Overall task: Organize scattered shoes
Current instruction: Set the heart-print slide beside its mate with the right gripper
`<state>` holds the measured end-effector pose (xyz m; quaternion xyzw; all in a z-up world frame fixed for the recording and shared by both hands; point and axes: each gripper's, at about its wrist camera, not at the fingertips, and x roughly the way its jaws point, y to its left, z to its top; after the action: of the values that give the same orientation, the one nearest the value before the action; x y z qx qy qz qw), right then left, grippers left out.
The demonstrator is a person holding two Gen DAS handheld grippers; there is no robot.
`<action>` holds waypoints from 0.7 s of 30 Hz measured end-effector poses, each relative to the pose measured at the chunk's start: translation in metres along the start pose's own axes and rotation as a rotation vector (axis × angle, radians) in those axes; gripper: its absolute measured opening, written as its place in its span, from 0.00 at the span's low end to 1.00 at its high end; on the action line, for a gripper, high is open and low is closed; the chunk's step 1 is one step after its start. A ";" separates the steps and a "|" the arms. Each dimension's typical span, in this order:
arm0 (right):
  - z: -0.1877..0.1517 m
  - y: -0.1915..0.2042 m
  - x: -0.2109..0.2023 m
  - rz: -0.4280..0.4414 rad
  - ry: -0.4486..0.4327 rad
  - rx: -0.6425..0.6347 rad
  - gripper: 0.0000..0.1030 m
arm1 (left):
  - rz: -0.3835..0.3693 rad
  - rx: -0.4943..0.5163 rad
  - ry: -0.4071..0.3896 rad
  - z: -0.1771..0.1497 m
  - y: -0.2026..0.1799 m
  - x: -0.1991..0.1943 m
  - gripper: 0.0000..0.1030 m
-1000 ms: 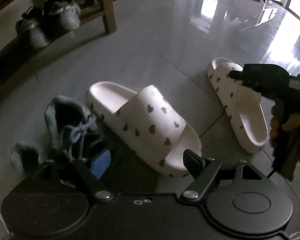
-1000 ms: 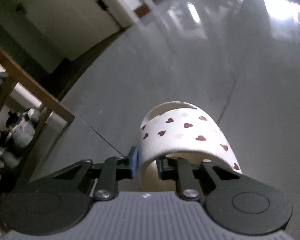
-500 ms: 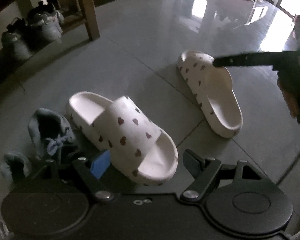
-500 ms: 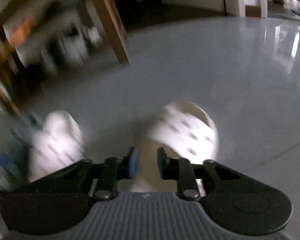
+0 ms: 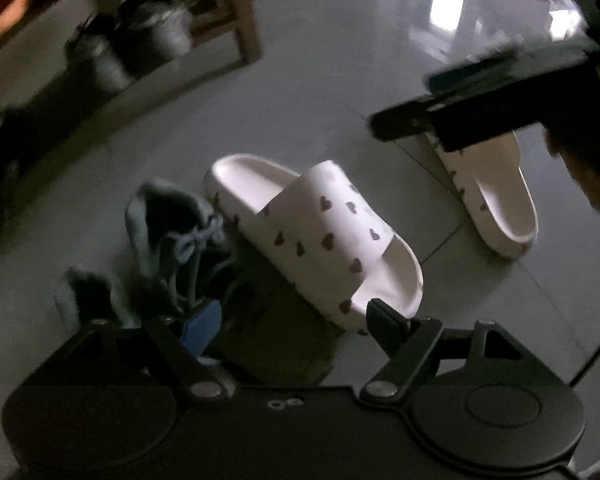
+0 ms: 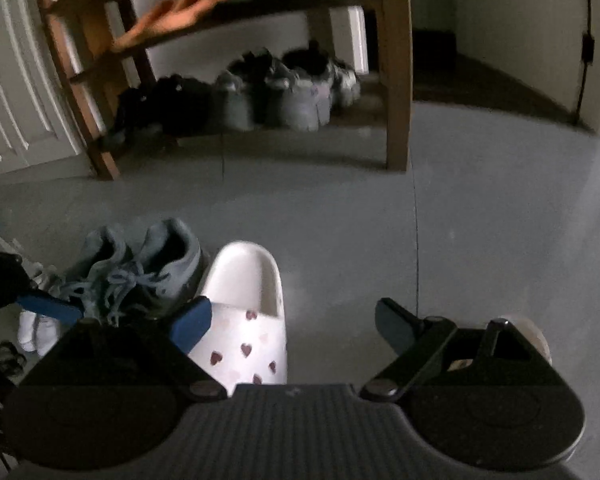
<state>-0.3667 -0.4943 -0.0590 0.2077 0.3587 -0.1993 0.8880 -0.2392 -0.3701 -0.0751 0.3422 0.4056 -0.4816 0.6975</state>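
White heart-print slipper [image 5: 320, 236] lies lengthwise just ahead of the open, empty left tool [image 5: 288, 320], toe nearest; right tool [image 6: 288, 320] gapes empty.

Both wrist views angle down, close above, sharing the hearted slipper [image 5: 320, 236], somewhat blurred.

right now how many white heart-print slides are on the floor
2. One white foam slide with dark hearts lies beside the grey-blue laced sneakers, just ahead of the left claw. The other lies apart on the grey tiled floor, partly behind the right claw.
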 end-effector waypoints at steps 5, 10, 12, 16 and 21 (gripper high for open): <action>-0.023 0.009 0.003 -0.093 0.009 0.050 0.88 | 0.047 -0.147 -0.009 0.008 0.021 0.009 0.78; -0.074 0.041 0.009 -0.195 0.007 -0.186 0.88 | 0.034 -0.169 -0.037 0.017 0.032 0.012 0.78; -0.086 0.055 0.012 -0.201 -0.023 -0.272 0.87 | 0.037 -0.148 -0.031 0.018 0.031 0.014 0.78; -0.098 0.094 0.033 -0.267 -0.100 -0.501 0.87 | 0.030 -0.124 -0.023 0.011 0.028 0.013 0.78; -0.114 0.125 0.056 -0.388 -0.192 -0.769 0.79 | 0.035 -0.124 -0.009 0.001 0.029 0.011 0.78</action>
<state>-0.3292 -0.3431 -0.1459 -0.2286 0.3549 -0.2329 0.8761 -0.2096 -0.3662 -0.0820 0.3032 0.4252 -0.4451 0.7274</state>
